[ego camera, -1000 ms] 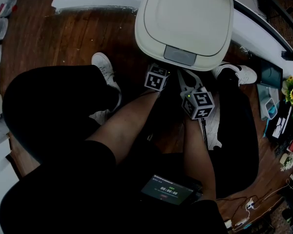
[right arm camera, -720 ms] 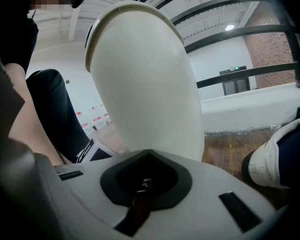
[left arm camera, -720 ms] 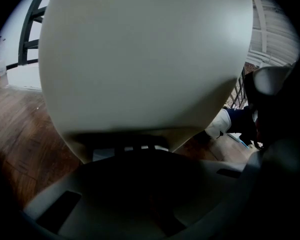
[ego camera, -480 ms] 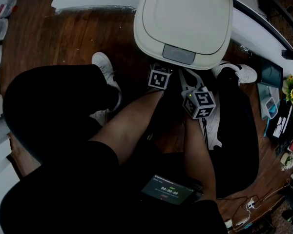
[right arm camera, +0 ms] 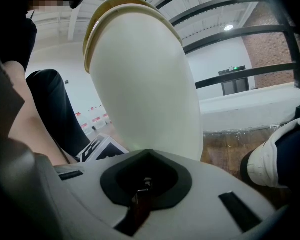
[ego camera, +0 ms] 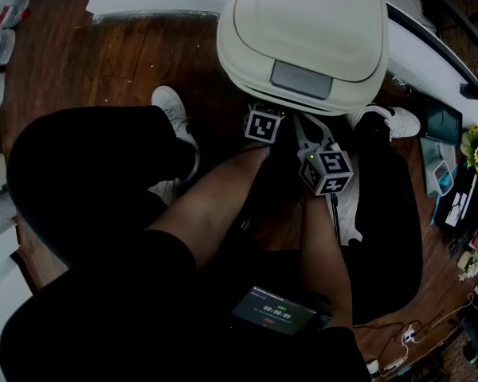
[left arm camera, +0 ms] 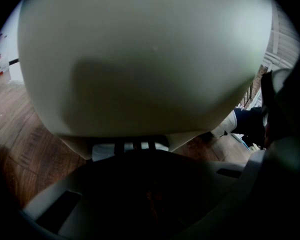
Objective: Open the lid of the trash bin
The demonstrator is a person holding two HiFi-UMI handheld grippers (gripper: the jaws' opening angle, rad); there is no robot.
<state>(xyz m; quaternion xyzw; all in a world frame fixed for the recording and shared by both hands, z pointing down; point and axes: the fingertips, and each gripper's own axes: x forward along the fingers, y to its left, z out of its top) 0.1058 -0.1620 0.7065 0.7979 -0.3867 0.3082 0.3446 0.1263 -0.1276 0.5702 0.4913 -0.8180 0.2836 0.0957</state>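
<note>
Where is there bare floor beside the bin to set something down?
The wood floor left of the trash bin is bare, bordered by the white ledge above and the left shoe below. Right of the bin is crowded: the right shoe, sunflowers among clutter, and cables nearer the person.

dark screen (ego camera: 274, 311) at my lap, green line and a timer-style row of digits, too small for me to read, nothing else legible
</note>
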